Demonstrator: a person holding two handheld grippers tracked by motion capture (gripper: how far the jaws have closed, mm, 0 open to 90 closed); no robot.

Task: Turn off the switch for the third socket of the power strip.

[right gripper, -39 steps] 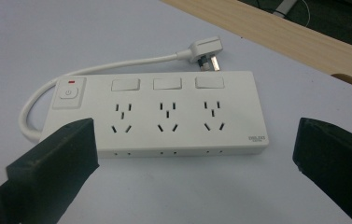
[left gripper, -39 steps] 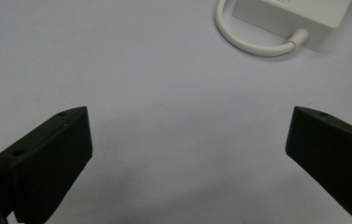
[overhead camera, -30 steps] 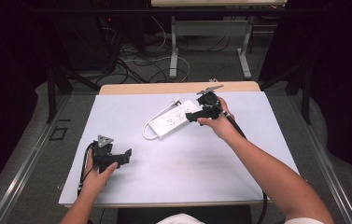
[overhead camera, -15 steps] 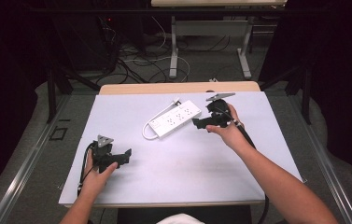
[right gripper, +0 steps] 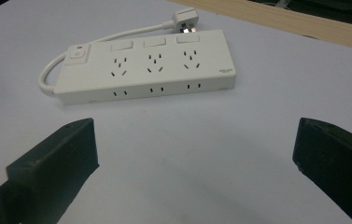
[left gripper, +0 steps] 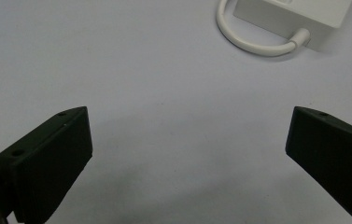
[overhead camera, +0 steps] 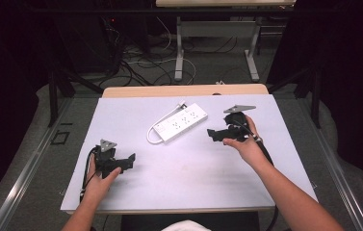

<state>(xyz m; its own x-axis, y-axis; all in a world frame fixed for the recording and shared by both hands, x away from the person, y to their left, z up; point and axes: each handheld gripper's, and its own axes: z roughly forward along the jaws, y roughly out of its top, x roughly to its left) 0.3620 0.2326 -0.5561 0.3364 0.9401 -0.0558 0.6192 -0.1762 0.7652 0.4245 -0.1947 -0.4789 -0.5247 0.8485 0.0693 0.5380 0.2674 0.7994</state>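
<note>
High view: a white table point(overhead camera: 184, 178) with a pale wooden strip along its far edge stands in a dark room, with cables on the floor behind it. No container is on the table. A white power strip point(overhead camera: 180, 122) lies flat at the centre of the far half, set on a diagonal, its white cord point(overhead camera: 162, 126) looping round its near-left end and running along its far side to a plug point(overhead camera: 182, 104) at the far end. The person's left hand point(overhead camera: 99, 180) comes in from the bottom left, forearm stretched forward, and holds the left gripper point(overhead camera: 131, 160) low over the near-left part of the table, jaws pointing right. The right hand point(overhead camera: 244, 144) reaches farther forward on an extended arm and holds the right gripper point(overhead camera: 213, 134) just right of the power strip, jaws pointing left toward it and apart from it.

Left gripper view: the left gripper point(left gripper: 187, 154) has its two black jaws spread wide, one at each side of the picture, with bare table point(left gripper: 164, 93) between them. They hold nothing. One end of the power strip point(left gripper: 299, 14) and its cord loop point(left gripper: 253, 42) sit at the top right, well beyond the jaws.

Right gripper view: the right gripper point(right gripper: 194, 158) is also wide open and empty. The power strip point(right gripper: 148, 63) lies just ahead, not touching the jaws. Its top face shows a round switch with a red dot at the left end, then three socket groups with a rectangular switch above each. The plug point(right gripper: 185, 19) rests behind it.
</note>
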